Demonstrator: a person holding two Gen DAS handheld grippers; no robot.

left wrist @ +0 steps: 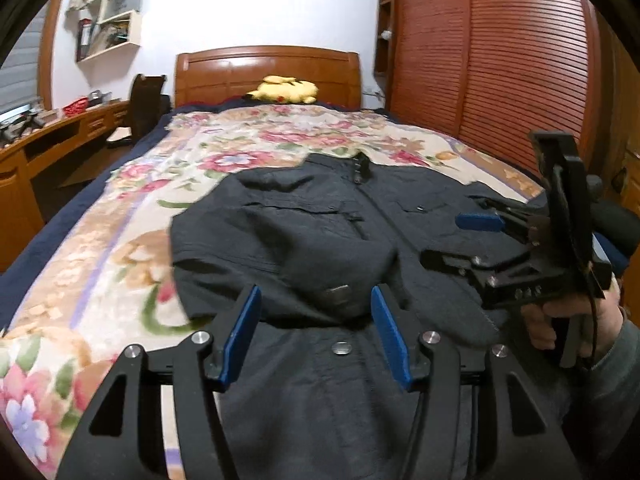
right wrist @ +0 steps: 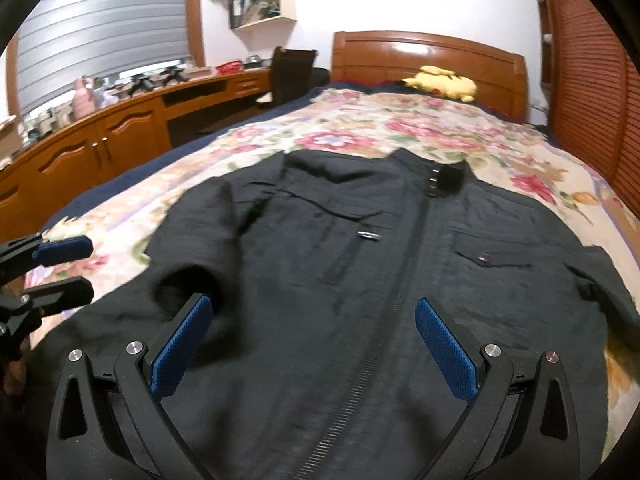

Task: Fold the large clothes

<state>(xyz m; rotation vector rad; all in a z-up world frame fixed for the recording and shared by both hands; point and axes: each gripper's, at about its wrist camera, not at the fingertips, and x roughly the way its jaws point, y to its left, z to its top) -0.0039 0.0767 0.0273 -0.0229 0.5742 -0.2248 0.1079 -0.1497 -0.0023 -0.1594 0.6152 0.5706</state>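
Two grippers hover low over a dark jacket point(right wrist: 360, 248) spread front-up on the floral bedspread point(left wrist: 120, 248), with bare quilt beyond its collar and left side. Its zipper runs lengthwise toward the headboard point(left wrist: 268, 68), collar farthest. The left gripper point(left wrist: 316, 320) and right gripper point(right wrist: 314, 344) both gape, holding nothing.

Jacket point(right wrist: 320, 280): black, dark zip down the front.
Bedspread point(right wrist: 360, 128): cream ground, floral pattern in pink, red and green, lilac stripe.
Sheet beneath point(left wrist: 60, 220): navy.
Headboard point(left wrist: 268, 72): glossy reddish-brown wood.
Plush toy point(left wrist: 286, 90), upper centre: yellow.
Slatted doors point(left wrist: 500, 60), upper right: red-brown.
Counter point(right wrist: 120, 128): orange-brown wood.
Fingers point(right wrist: 180, 344): black, blue textured pads.
Blind point(right wrist: 100, 20): grey.
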